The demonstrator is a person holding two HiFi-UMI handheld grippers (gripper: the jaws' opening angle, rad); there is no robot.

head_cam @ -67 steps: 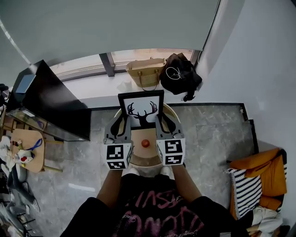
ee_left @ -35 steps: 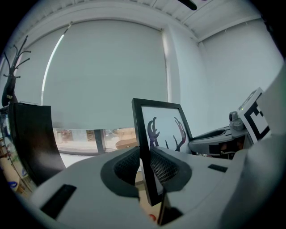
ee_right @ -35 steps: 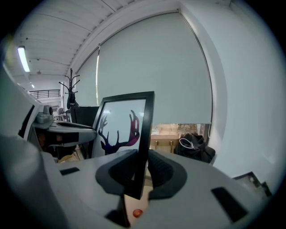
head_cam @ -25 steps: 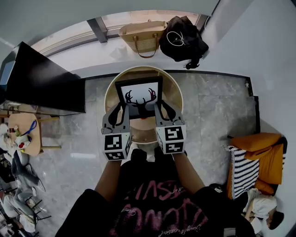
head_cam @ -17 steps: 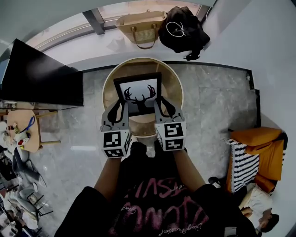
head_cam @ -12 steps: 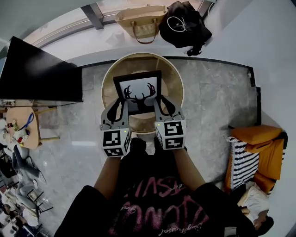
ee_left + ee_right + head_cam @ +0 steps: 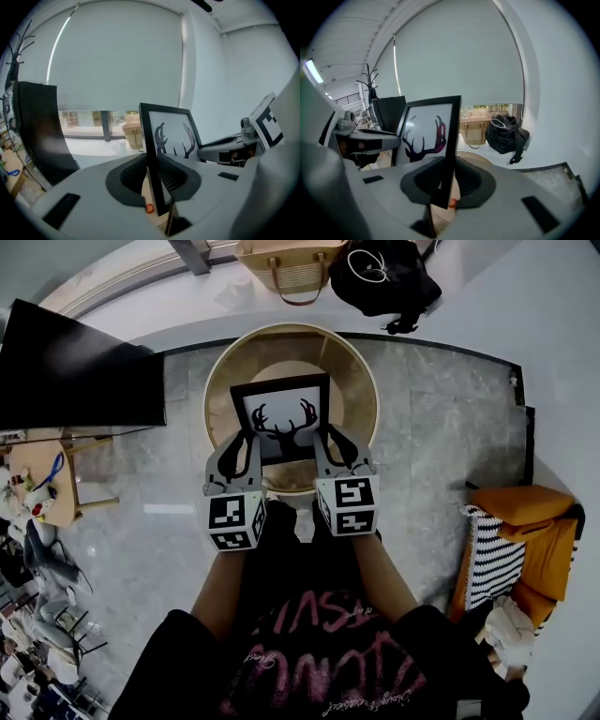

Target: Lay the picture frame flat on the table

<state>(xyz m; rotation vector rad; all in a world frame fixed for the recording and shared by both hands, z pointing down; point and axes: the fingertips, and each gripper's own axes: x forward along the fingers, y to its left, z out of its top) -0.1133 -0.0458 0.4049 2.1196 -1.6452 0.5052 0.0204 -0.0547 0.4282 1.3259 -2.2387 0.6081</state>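
Observation:
A black picture frame (image 7: 284, 420) with a black antler print on white is held over the round wooden table (image 7: 356, 399), its face turned up toward the head view. My left gripper (image 7: 242, 448) is shut on its left edge and my right gripper (image 7: 330, 442) on its right edge. In the left gripper view the frame (image 7: 171, 136) stands on edge, its black rim pinched in my left gripper (image 7: 152, 176). The right gripper view shows the frame (image 7: 426, 133) the same way, clamped in my right gripper (image 7: 449, 180). Whether its bottom edge touches the tabletop is hidden.
A small orange ball (image 7: 149, 208) lies on the table under the frame, also seen as the orange ball (image 7: 452, 203). A large black panel (image 7: 75, 367) stands left. A woven bag (image 7: 286, 263) and black bag (image 7: 389, 277) sit beyond. A small side table (image 7: 42, 488) is left, orange cushions (image 7: 525, 531) right.
Both grippers keep their hold on the frame. It has come from the table's far edge toward the middle and now hides the orange ball in the head view.

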